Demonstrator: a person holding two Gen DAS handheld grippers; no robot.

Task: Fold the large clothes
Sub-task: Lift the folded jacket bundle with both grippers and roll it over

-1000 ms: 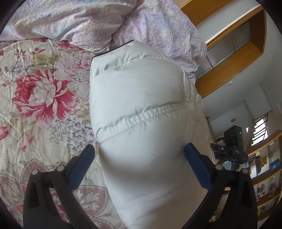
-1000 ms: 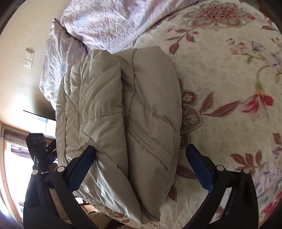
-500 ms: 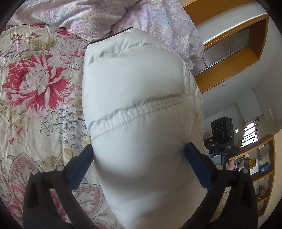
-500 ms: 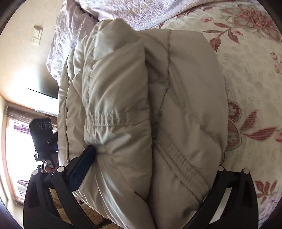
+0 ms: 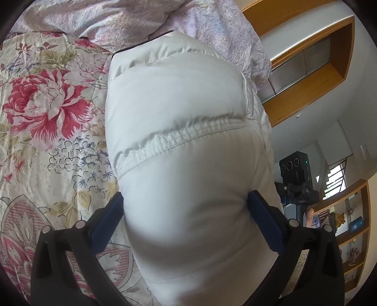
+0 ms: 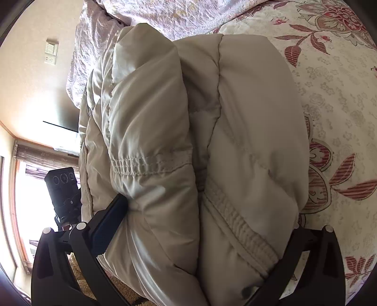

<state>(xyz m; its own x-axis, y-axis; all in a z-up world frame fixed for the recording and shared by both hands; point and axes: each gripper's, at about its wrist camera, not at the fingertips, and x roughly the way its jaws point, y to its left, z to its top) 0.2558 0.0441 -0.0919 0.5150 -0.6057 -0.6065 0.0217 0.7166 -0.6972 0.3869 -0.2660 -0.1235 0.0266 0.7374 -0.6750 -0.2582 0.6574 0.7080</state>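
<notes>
A puffy off-white down jacket point(image 5: 179, 122) lies folded in a thick bundle on the floral bedspread point(image 5: 47, 131). My left gripper point(image 5: 186, 207) is wide open, its blue pads point(image 5: 110, 216) on either side of the bundle's near end, touching it. In the right wrist view the jacket point(image 6: 188, 141) shows stacked folded layers with an elastic cuff seam. My right gripper point(image 6: 207, 211) is wide open around that end; its left pad point(image 6: 113, 211) presses the jacket, and its right pad is hidden under the fabric.
A crumpled lilac duvet point(image 5: 122, 21) lies behind the jacket at the head of the bed. A black camera on a stand point(image 5: 297, 179) is beyond the bed edge, also in the right wrist view point(image 6: 63, 190). Wooden shelves point(image 5: 353, 235) stand at the right.
Both grippers have moved forward over the jacket's ends. The bundle now fills more of each view, and the right gripper's right pad has slid under the fabric.
</notes>
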